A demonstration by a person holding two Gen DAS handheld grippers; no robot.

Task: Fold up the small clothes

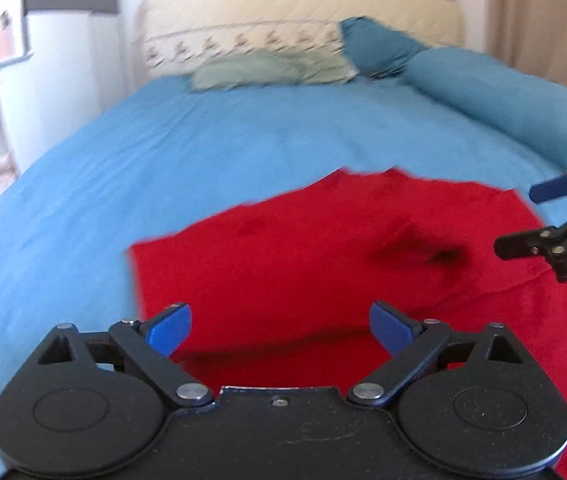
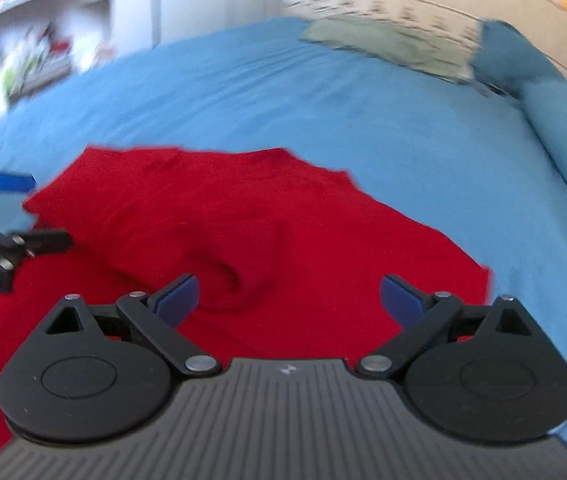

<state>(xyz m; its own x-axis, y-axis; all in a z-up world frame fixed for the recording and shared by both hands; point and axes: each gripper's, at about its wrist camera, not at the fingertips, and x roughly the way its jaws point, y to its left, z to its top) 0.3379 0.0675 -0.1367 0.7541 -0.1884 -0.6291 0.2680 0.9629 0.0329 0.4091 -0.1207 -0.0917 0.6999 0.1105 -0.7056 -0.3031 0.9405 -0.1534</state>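
Left gripper (image 1: 279, 330) and right gripper (image 2: 289, 300), both with jaws apart and empty, hang over my red garment (image 1: 323, 248), spread near on the blue bedsheet (image 1: 163, 152): partly folded, I judge, further folds remaining.

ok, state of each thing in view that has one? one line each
left gripper: open, nothing between the pads, over the near edge of the garment
right gripper: open, empty, over the garment
red garment: lying on the bed, partly folded, creased near the middle
blue bedsheet: spread, lightly wrinkled
green pillow: lying flat by the headboard
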